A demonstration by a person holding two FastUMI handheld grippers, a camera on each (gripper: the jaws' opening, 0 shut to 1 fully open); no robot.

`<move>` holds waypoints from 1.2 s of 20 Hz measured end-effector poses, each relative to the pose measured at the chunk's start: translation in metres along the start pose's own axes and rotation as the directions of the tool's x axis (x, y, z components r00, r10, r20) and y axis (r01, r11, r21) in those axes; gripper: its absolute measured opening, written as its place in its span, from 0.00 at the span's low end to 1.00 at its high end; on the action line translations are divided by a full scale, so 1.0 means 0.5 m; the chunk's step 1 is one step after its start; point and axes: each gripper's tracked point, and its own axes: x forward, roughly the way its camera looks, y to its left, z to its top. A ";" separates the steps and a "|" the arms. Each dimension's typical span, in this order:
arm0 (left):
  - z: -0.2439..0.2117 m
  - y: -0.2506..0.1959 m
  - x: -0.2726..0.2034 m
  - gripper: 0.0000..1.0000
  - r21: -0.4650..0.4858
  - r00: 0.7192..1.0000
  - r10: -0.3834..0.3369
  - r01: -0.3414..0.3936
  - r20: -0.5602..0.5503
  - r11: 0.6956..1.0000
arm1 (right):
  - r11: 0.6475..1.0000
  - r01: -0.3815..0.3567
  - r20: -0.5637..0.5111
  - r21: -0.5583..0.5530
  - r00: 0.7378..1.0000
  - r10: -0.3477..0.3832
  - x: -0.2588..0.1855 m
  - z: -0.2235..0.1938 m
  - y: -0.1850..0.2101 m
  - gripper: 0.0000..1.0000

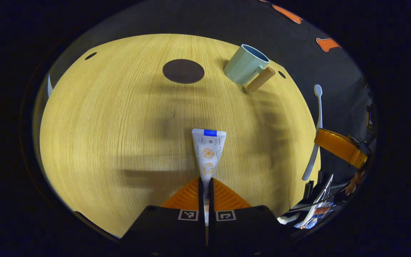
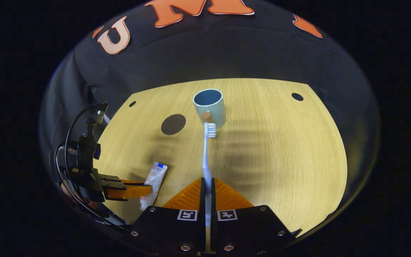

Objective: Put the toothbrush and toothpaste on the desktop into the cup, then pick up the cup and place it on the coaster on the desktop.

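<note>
Toothpaste (image 1: 208,153) label unreadable; left claw (image 1: 206,185) grips it.

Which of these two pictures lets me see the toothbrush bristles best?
The right gripper view: the toothbrush runs straight up its middle, white bristles facing sideways beside the cup. In the left gripper view the toothbrush sits near the edge, showing its head's smooth back, bristles hidden.

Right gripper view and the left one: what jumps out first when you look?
A toothbrush sticks straight out of the right tool, which is shut on it, bristles pointing toward the pale green cup at the far side of the wooden table. The left tool pinches a toothpaste tube. A dark round coaster lies left of the cup.
</note>
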 end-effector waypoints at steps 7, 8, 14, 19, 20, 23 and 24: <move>0.006 0.002 -0.012 0.03 0.003 0.998 0.004 -0.004 0.061 1.000 | 0.999 -0.016 0.207 -0.027 0.978 0.022 0.054 0.083 -0.019 0.06; 0.005 0.001 -0.011 0.03 0.000 0.998 0.000 0.000 0.065 1.000 | 0.999 -0.009 0.245 -0.037 0.969 0.018 0.062 0.100 -0.024 0.06; 0.006 -0.005 -0.020 0.03 -0.014 0.996 0.002 -0.001 0.092 1.000 | 0.997 -0.014 0.463 -0.078 0.885 0.049 0.106 0.230 -0.031 0.06; 0.009 -0.003 -0.030 0.03 -0.043 0.995 0.021 -0.017 0.093 0.999 | 0.993 -0.025 0.607 -0.117 0.789 0.091 0.107 0.339 -0.031 0.06; 0.009 -0.006 -0.029 0.03 -0.047 0.995 0.026 -0.022 0.093 0.999 | 0.992 -0.021 0.633 -0.124 0.768 0.095 0.108 0.359 -0.029 0.06; 0.013 -0.006 -0.030 0.03 -0.050 0.994 0.032 -0.027 0.102 0.998 | 0.990 -0.018 0.682 -0.140 0.723 0.109 0.138 0.400 -0.017 0.06; 0.012 -0.006 -0.030 0.03 -0.051 0.994 0.034 -0.029 0.104 0.998 | 0.989 -0.019 0.689 -0.144 0.716 0.114 0.147 0.406 -0.016 0.06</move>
